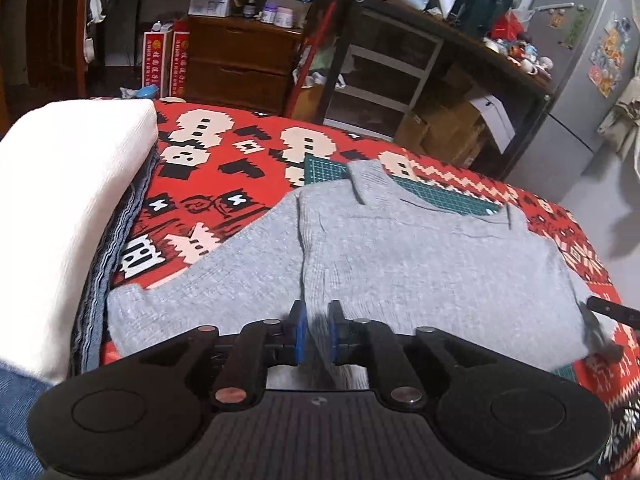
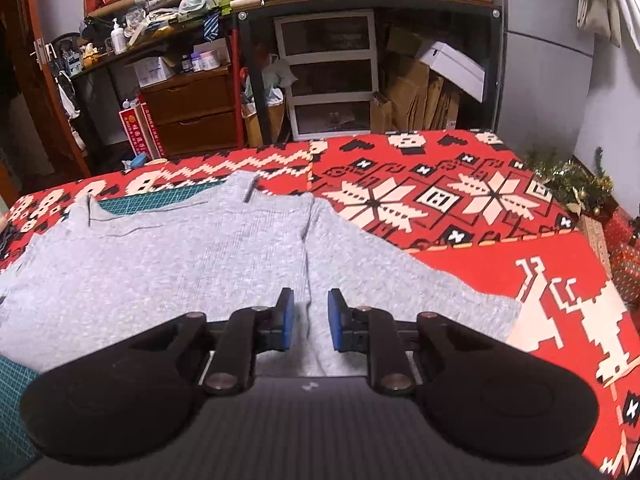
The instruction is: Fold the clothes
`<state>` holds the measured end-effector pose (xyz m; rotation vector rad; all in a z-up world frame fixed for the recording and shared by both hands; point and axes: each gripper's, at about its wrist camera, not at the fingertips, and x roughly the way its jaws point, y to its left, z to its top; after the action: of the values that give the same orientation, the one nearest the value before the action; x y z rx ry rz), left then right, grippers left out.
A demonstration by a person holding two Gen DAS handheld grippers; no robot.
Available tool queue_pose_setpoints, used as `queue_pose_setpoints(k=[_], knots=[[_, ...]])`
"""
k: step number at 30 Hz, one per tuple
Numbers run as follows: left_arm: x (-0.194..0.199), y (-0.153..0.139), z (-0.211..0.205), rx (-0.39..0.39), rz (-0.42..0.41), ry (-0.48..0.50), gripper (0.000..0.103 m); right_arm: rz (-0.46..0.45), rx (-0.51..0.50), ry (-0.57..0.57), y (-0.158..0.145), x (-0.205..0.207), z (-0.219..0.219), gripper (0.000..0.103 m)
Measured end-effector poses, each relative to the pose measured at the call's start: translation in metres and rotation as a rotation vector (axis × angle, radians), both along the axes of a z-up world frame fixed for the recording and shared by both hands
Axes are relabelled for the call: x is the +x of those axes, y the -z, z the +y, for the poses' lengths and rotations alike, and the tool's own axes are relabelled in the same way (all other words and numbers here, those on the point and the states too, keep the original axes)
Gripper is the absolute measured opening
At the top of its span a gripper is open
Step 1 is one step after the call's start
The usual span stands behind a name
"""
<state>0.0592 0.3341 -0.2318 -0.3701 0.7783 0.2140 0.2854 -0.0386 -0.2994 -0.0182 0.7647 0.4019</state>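
Left wrist | sweater [image 1: 400, 248] flat, collar far | left gripper [image 1: 317, 316], right gripper [image 2: 310, 304] narrowly parted

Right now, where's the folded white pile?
In the left wrist view, the folded white pile sits at the far left on denim layers, beside the grey sweater's sleeve on the red patterned cloth.

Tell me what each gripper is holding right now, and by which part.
Neither holds anything. The left gripper and right gripper sit open over the flat grey knitted sweater, near its hem, with cloth visible between the fingers but not pinched.
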Motion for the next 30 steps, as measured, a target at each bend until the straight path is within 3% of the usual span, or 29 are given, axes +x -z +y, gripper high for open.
queue_pose_setpoints(k=[2,3,4,14,21,22,23,30], knots=[[-0.004,0.001,-0.003,0.01,0.007,0.011,0.024,0.012,-0.018,-0.005,0.004,0.001,0.001,0.017],[-0.007,0.001,-0.004,0.015,0.01,0.016,0.024,0.01,-0.027,0.004,0.007,0.001,0.001,0.008],[-0.009,0.001,-0.006,0.02,0.013,0.021,0.024,0.01,-0.031,0.019,0.008,0.001,-0.001,0.005],[-0.032,-0.002,-0.011,0.024,0.005,0.052,0.024,-0.006,0.027,0.067,-0.002,-0.012,-0.024,0.008],[-0.044,-0.003,-0.023,0.102,0.004,0.127,0.024,-0.012,0.05,0.03,-0.012,-0.038,-0.026,0.009],[-0.045,-0.002,-0.023,0.1,0.008,0.12,0.02,-0.013,0.046,0.029,-0.012,-0.041,-0.026,0.009],[-0.046,-0.001,-0.022,0.097,0.011,0.114,0.0,-0.014,0.041,0.029,-0.012,-0.045,-0.026,0.009],[-0.055,0.004,-0.016,0.079,0.036,0.068,0.001,-0.004,0.029,0.047,-0.009,-0.055,-0.036,0.009]])
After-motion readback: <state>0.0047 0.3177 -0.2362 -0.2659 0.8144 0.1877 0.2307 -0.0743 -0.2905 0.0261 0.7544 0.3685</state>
